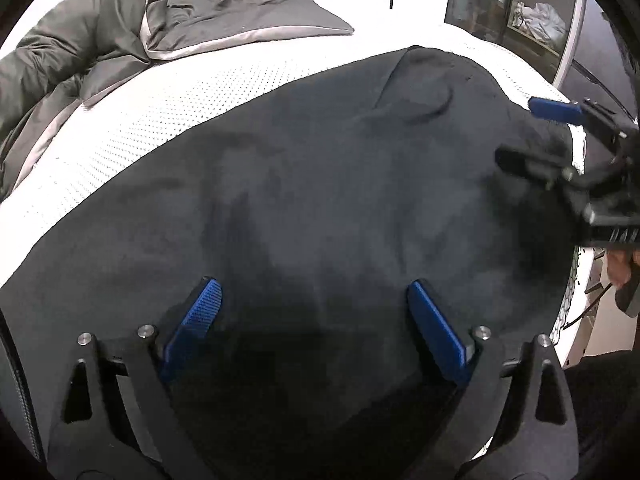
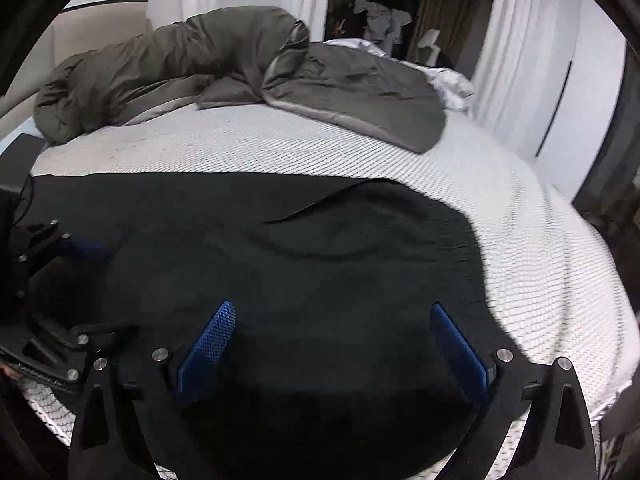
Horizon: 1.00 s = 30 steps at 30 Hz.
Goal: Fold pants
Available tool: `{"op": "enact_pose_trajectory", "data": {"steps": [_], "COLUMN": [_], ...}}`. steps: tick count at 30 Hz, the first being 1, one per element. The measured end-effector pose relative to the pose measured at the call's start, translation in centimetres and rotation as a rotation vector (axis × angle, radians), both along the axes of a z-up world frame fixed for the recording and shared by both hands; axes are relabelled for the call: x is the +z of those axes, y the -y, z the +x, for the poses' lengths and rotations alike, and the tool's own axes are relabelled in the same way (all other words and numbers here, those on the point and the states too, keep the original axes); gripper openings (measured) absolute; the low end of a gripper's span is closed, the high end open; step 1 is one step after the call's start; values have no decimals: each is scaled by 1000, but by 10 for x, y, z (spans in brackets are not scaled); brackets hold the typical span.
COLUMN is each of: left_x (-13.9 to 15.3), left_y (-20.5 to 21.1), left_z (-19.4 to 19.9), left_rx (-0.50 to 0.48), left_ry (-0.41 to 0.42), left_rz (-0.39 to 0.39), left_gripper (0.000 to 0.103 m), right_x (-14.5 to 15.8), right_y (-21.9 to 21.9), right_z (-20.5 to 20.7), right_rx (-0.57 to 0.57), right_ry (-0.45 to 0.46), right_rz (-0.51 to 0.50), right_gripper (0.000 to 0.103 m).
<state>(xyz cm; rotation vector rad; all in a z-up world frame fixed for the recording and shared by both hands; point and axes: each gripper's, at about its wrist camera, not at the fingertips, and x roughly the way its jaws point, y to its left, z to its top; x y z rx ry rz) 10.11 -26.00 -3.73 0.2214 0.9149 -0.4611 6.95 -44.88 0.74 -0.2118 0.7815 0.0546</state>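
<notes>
1. On the bed (image 2: 540,240), black pants (image 2: 280,264) lay spread flat, apparently so an edge could be taken for folding.
2. Left tongs (image 1: 314,296) and right tongs (image 2: 334,318) hovered over the cloth, both spread wide, gripping nothing.

We count one pair of black pants (image 1: 320,184), spread on one mattress (image 2: 540,248). There are two grippers: the left gripper (image 1: 316,320) and the right gripper (image 2: 332,340), and each shows two blue fingers, so four blue fingers (image 1: 192,332) in all (both pairs show best in their own wrist views). One grey duvet (image 2: 168,68) lies bunched at the far side, and we see one heap of white bedding (image 2: 448,84) beside it.
</notes>
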Motion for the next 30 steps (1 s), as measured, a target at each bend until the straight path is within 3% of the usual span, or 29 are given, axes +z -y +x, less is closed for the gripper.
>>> {"op": "enact_pose_trajectory", "data": {"steps": [2, 4, 6, 8, 10, 13, 15, 17, 18, 20, 21, 22, 25, 27, 29, 30], "left_x": [-2, -5, -6, -6, -6, -5, 0, 9, 15, 18, 14, 9, -1, 0, -1, -2], "left_y": [0, 1, 1, -3, -8, -9, -13, -16, -15, -5, 3, 10, 23, 19, 9, 1], "left_z": [0, 0, 0, 1, 3, 3, 2, -1, -1, 5, 14, 21, 38, 38, 40, 42], "left_rx": [1, -5, -16, -13, -10, -9, -4, -8, -12, -23, -31, -42, -78, -104, -103, -97], "left_ry": [0, 5, 9, 2, -5, -6, -12, 2, 29, 61, 42, 11, -34, -26, -30, -42], "left_rz": [-4, 8, 5, -5, -15, -17, -36, -56, -58, -28, -10, -7, 28, 24, 7, -16], "left_gripper": [95, 96, 96, 97, 98, 98, 94, 89, 89, 85, 79, 67, 63, 62, 63, 65], "right_x": [-14, -33, -33, -25, -25, -28, -26, -14, -8, -8, -12, -20, -42, -38, -33, -33], "right_y": [-4, 0, 14, 32, 40, 26, 15, 12, 9, -8, -18, -31, -56, -43, -9, 11], "right_z": [11, 28, 31, 33, 34, 29, 24, 11, 10, 16, 20, 24, 33, 36, 40, 42], "right_rx": [74, 60, 19, -28, -51, -36, -36, -32, -20, 25, 55, 91, 147, 80, -110, -212], "right_ry": [-66, -144, -127, -114, -109, -82, -59, -11, 6, -14, -35, -60, -108, -91, -41, -24], "right_rz": [-1, -24, -22, -9, 1, -72, -107, -71, -50, -46, -55, -63, -159, -197, -330, -368], "right_gripper": [81, 78, 68, 27, 22, 23, 31, 52, 56, 59, 59, 59, 59, 59, 60, 65]}}
